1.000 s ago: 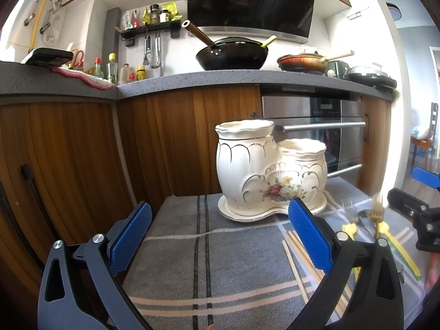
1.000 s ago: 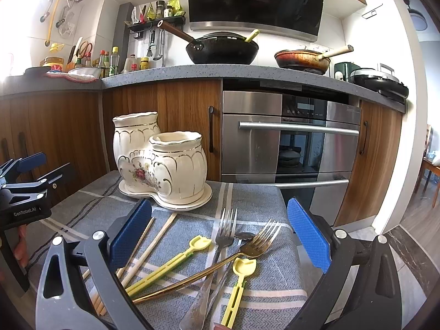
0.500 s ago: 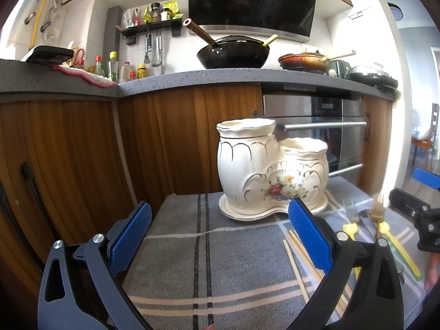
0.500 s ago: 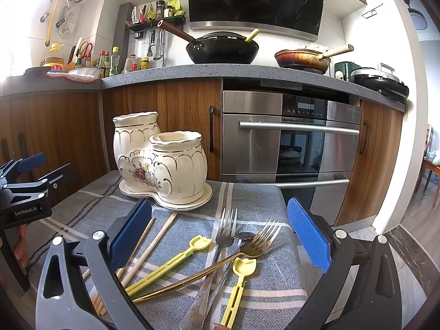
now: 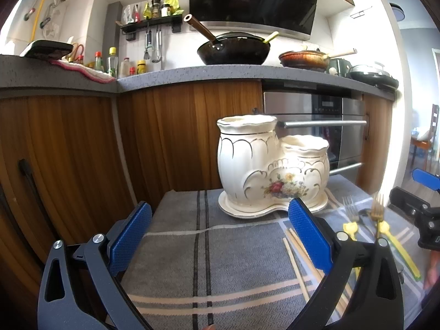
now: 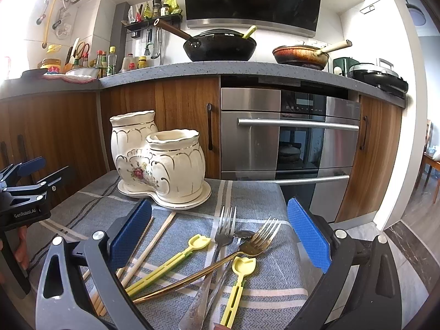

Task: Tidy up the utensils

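Note:
A white two-pot ceramic utensil holder (image 5: 272, 169) (image 6: 159, 161) stands on the grey striped cloth (image 5: 209, 258). Beside it lie wooden chopsticks (image 6: 156, 236) (image 5: 295, 261), a silver fork (image 6: 220, 243), a gold fork (image 6: 247, 250) and two yellow plastic utensils (image 6: 176, 258). My left gripper (image 5: 220, 236) is open and empty above bare cloth, left of the utensils. My right gripper (image 6: 218, 236) is open and empty, hovering just over the forks. Each gripper shows at the edge of the other's view, the right one in the left wrist view (image 5: 420, 200), the left one in the right wrist view (image 6: 27, 187).
Wooden cabinets (image 6: 181, 126) and a steel oven (image 6: 288, 137) stand close behind the small cloth-covered table. The cloth's right edge (image 6: 291, 220) drops to the floor. A counter above holds a wok (image 6: 220, 46), a pan and bottles.

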`<state>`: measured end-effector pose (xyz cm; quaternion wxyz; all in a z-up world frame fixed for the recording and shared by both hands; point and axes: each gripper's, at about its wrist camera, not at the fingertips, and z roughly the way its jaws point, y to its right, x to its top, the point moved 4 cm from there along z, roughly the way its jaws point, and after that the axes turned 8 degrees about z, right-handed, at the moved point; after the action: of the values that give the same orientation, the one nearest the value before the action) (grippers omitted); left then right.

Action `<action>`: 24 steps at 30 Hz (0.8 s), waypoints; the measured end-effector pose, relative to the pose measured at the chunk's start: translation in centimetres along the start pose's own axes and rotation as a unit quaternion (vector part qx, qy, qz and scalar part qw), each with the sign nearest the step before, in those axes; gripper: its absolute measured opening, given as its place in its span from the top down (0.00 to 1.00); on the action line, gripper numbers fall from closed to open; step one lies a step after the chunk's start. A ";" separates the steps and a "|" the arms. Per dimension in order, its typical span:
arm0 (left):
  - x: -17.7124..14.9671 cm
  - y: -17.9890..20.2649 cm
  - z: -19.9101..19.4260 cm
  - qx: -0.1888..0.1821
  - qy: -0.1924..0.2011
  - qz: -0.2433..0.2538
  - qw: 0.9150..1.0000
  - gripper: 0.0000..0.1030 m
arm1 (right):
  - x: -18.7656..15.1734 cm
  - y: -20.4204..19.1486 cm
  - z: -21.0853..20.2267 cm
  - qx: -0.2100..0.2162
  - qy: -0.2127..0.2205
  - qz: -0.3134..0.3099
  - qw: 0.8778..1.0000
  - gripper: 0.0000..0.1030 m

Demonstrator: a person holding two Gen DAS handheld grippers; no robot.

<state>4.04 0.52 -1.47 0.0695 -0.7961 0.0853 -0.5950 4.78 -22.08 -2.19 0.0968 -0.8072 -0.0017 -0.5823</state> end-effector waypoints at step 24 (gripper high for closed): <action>-2.9 5.7 2.9 -0.147 -0.158 0.092 0.972 0.29 | -0.8 7.3 0.1 -0.052 -0.177 0.063 0.981 0.19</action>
<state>5.70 -4.36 -6.15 0.0183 -0.8706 0.2324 -0.4333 5.49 -29.10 -4.13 0.0893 -0.9001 0.0618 -0.4220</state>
